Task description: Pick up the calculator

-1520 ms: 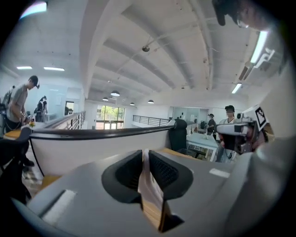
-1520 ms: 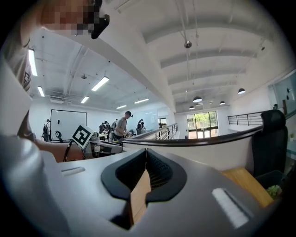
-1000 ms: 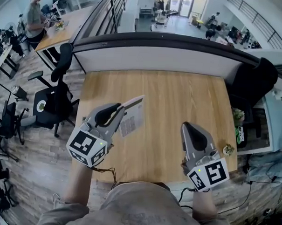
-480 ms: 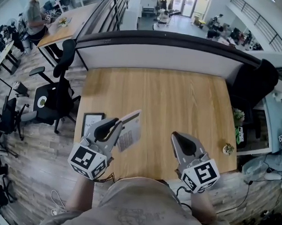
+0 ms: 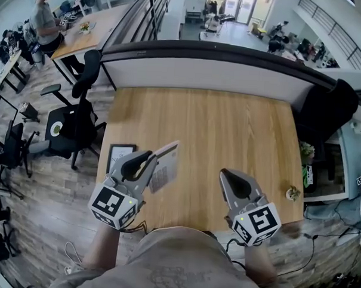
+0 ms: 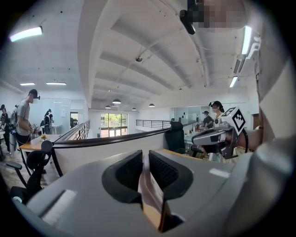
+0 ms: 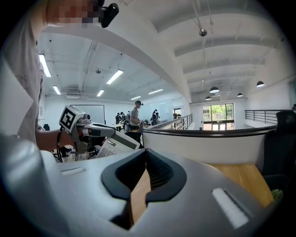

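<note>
Calculator (image 5: 166, 162), raised above the near left part of the counter (image 5: 229, 124) and, by the look of it, clear of the wood; pinched by its near left edge between the jaws of the left gripper (image 5: 149, 159), with most of the body projecting unsupported towards the far right. Step in hand, as judged: completing the lift. For a sound lift: hold the pinch firm without squeezing harder, a thin plastic casing being likely to flex or slide; raise slowly and straight; avoid rolling the wrist, given the leverage of the overhanging far end; bring the body nearer level to lessen the pull on the pads. Main risk: pivoting or slipping of the slab about so narrow a grip at one edge.

Appearance: thin flat slab, pale grey to white; dark display band across the far end, rows of small grey keys below it; key face turned up and tilted towards the right; seen edge-on as a slim strip in the left gripper view.

Right gripper (image 5: 228, 175), low over the near right of the counter, well apart from the calculator; jaws pressed together on nothing, only wood visible behind the tips. Further out: dark-framed card (image 5: 119, 156) flat at the left edge of the counter, small object (image 5: 293, 192) at the right edge, black office chair (image 5: 71, 126) on the floor to the left
</note>
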